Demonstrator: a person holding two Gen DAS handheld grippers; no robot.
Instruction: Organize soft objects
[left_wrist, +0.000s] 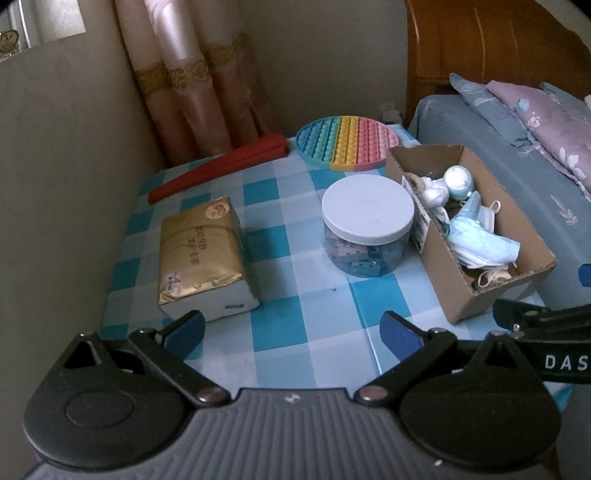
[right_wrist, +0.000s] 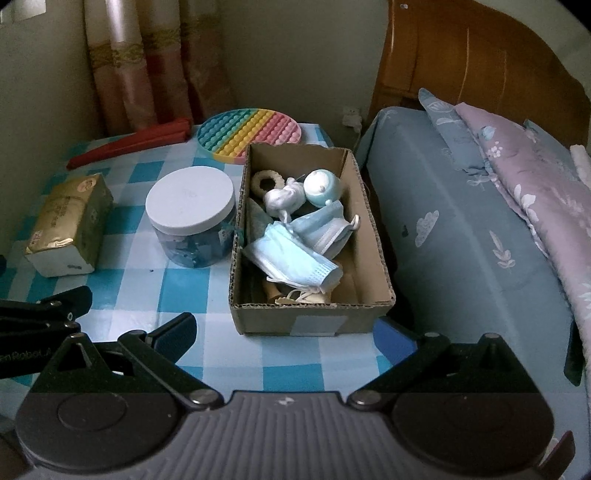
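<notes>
A cardboard box (right_wrist: 364, 229) (left_wrist: 436, 254) sits on the right side of a small table with a blue checked cloth (left_wrist: 288, 295) (right_wrist: 155, 295). Inside it lie blue face masks (right_wrist: 295, 254) (left_wrist: 480, 243), a white soft toy (right_wrist: 284, 197), a pale blue round toy (right_wrist: 321, 186) (left_wrist: 458, 177) and a beige ring (right_wrist: 266, 181). My left gripper (left_wrist: 291, 330) hovers open over the table's near edge, with nothing between its fingers. My right gripper (right_wrist: 284, 332) is open too, just in front of the box's near wall.
A gold tissue pack (left_wrist: 201, 258) (right_wrist: 68, 225) lies on the left. A white-lidded jar (left_wrist: 367, 229) (right_wrist: 192, 221) stands beside the box. A rainbow pop mat (left_wrist: 347, 142) (right_wrist: 249, 133) and a red folded fan (left_wrist: 218, 168) (right_wrist: 129, 146) are at the back. A bed (right_wrist: 461, 221) borders the right.
</notes>
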